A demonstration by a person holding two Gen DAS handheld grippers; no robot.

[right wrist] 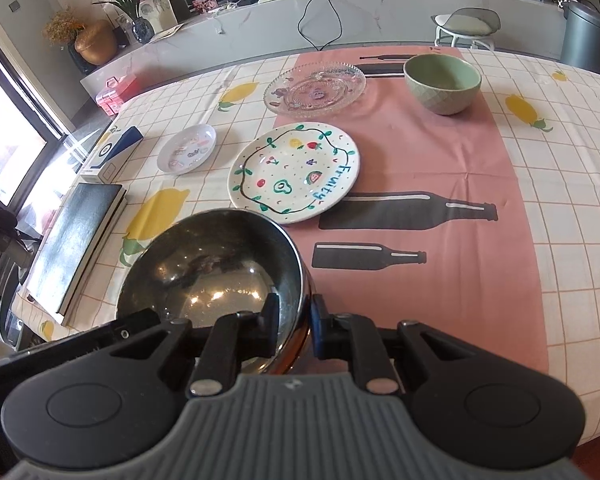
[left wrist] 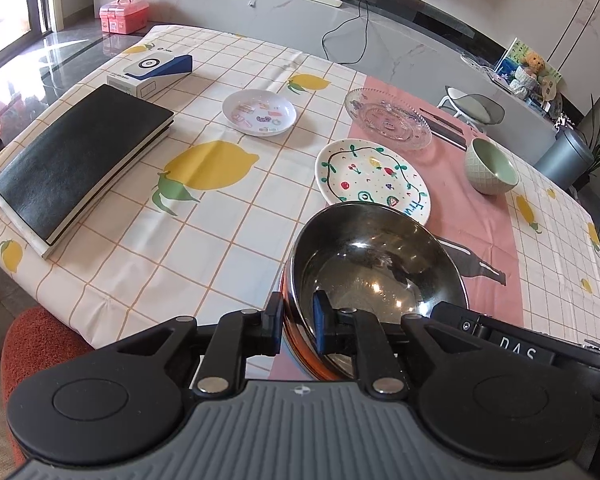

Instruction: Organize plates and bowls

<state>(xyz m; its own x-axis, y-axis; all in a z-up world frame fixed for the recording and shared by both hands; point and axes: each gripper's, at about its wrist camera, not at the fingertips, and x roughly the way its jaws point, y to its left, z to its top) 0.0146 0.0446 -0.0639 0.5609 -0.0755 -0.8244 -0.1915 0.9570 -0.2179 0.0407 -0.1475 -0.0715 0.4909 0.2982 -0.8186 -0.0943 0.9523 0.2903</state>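
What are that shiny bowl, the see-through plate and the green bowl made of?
The shiny bowl looks like polished steel: mirror-like reflections inside. The see-through plate seems pressed glass, possibly clear plastic: the cloth shows through and its rim is beaded. The green bowl looks like glazed ceramic, with a quilted pattern outside.

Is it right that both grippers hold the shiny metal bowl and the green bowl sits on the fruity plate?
Not quite. Both grippers do straddle the metal bowl's rim, but the green bowl stands on the pink cloth, apart from the fruity plate, as the right wrist view shows.
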